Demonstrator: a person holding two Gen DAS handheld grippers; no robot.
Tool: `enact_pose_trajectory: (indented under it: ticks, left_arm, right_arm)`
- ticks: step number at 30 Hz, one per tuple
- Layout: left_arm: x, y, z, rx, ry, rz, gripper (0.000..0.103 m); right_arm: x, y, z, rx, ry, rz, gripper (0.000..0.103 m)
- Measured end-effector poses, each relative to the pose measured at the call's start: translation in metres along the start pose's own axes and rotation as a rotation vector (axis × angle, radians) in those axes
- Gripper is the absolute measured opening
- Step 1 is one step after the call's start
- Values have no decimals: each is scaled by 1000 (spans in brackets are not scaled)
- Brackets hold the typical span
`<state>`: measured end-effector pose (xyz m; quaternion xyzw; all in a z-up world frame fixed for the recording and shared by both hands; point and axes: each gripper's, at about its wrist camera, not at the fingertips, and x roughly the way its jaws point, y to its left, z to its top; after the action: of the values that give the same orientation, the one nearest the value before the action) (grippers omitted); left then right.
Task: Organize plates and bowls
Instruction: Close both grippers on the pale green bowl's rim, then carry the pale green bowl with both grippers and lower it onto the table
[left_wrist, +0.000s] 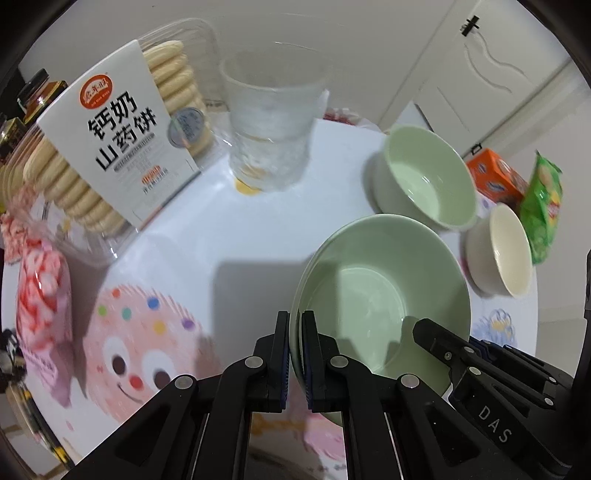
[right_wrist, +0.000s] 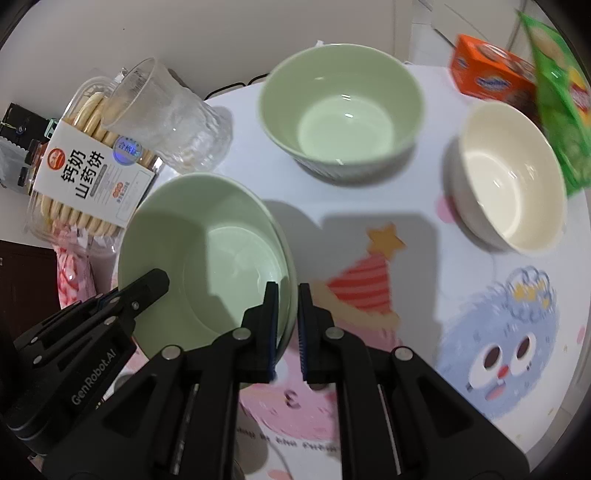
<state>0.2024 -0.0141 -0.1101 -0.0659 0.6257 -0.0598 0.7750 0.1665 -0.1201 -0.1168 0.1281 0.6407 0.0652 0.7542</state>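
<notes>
Both tools are pinching opposite rims of the stacked green plates (left_wrist: 373, 295): left tool (left_wrist: 295, 354) and right tool (right_wrist: 288, 328) each narrowed onto an edge. The stack is sitting just before the green bowl (right_wrist: 341, 114); uneven lifting could tilt it and let the top plate slide off.

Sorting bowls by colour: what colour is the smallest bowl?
Cream, the small bowl beside the green bag; clearest in the right wrist view.

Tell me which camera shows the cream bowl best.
The right wrist view: the cream bowl sits large there, its whole rim and inside visible. The left wrist view shows it small at the right edge, seen obliquely beside the green snack bag.
</notes>
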Motion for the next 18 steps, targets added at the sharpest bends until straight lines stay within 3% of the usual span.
enact_pose_trajectory:
  ticks: [18]
  left_arm:
    - [-12, -62, -101, 60, 28, -24, 6]
  right_arm:
    - [-43, -75, -89, -18, -2, -28, 13]
